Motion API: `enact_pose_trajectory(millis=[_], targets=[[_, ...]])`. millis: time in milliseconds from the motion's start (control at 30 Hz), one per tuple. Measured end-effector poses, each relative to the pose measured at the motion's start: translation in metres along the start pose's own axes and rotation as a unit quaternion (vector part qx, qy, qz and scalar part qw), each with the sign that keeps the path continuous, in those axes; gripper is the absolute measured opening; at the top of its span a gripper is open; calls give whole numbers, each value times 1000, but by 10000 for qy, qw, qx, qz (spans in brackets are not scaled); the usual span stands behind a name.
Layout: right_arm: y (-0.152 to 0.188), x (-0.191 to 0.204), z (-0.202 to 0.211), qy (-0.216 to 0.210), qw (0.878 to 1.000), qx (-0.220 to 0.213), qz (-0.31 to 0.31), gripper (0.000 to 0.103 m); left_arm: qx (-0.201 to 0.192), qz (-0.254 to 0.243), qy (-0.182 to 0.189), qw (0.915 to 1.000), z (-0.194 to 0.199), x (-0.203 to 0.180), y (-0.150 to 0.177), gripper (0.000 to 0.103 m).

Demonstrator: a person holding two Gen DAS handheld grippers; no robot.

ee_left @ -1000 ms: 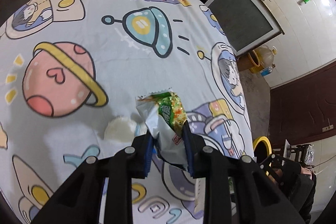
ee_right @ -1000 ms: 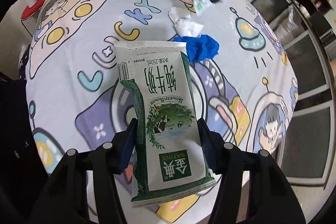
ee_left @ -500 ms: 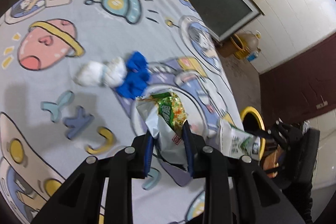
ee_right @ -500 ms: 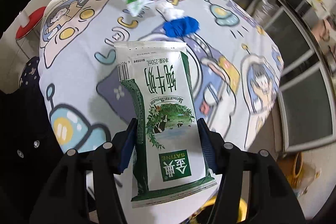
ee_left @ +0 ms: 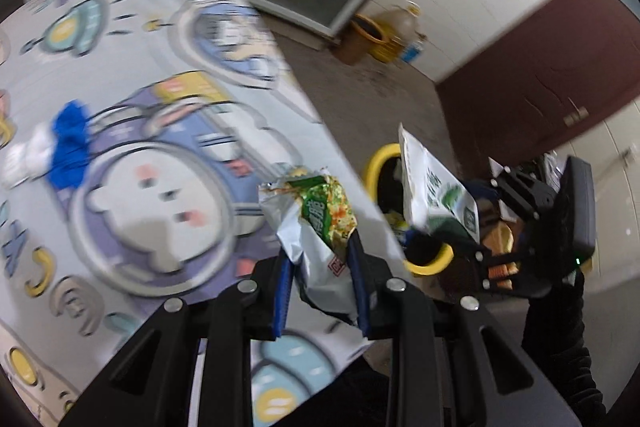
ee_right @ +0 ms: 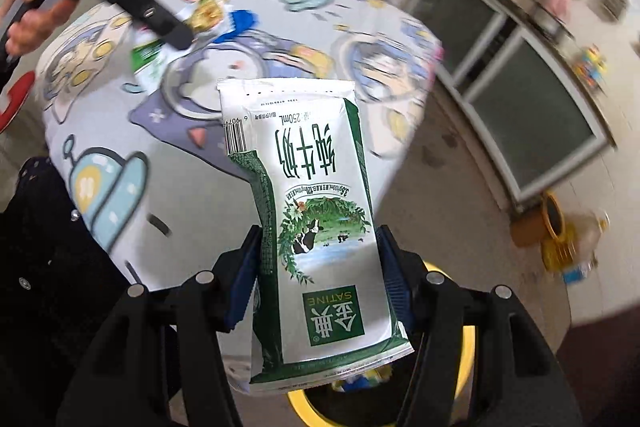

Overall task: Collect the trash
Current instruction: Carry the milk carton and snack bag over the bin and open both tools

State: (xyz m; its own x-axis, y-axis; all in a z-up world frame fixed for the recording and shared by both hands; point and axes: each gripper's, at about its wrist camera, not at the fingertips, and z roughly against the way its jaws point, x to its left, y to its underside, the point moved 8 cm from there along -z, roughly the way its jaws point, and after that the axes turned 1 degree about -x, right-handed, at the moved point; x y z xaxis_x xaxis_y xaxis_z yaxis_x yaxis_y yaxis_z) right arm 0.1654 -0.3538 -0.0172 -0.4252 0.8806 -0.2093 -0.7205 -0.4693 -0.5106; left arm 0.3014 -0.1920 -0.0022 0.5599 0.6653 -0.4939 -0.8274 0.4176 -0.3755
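Green-white milk pouch (ee_right: 320, 219) pinched in right gripper (ee_right: 318, 267), above yellow-rimmed bin (ee_right: 466, 359) at 6 o'clock. Snack wrapper (ee_left: 316, 227) clamped in left gripper (ee_left: 320, 287), over table edge (ee_left: 344, 163).

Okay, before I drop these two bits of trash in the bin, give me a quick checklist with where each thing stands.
1. Left claw clamped on snack wrapper: ok.
2. Right claw clamped on milk pouch: ok.
3. Milk pouch over yellow-rimmed bin: ok.
4. Snack wrapper over the bin: not ok, it is above the table edge.
5. Room in the bin: cannot tell.
6. Table trash left: blue wad, white wad remain.
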Motion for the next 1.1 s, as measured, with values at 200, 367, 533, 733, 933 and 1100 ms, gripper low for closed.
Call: enact_pose_trajectory(millis=[200,367,533,733,933,1100], targets=[[42,-53,23,468,9964,-30,-711,55,-55,-465,244,9986,-28,-63,-13,24],[84,-92,29,819,9875,69,-1345,55,40,-793,470,9957,-59,-113,-16,24],[120,-113,24,995,9790,246,-1760,55,263,-970,626,9930,-96,-147,-14,24],[152,-120,15,1014,9714,328,-2122,55,442,-1027,571,9921,-133,-163,-10,24],[174,-122,4,1012,9658,424,-2351,55,625,-1090,351,9915,-169,-169,0,24],[187,-125,-3,1021,9613,470,-2515,55,678,-1104,266,9912,-188,-176,3,24]])
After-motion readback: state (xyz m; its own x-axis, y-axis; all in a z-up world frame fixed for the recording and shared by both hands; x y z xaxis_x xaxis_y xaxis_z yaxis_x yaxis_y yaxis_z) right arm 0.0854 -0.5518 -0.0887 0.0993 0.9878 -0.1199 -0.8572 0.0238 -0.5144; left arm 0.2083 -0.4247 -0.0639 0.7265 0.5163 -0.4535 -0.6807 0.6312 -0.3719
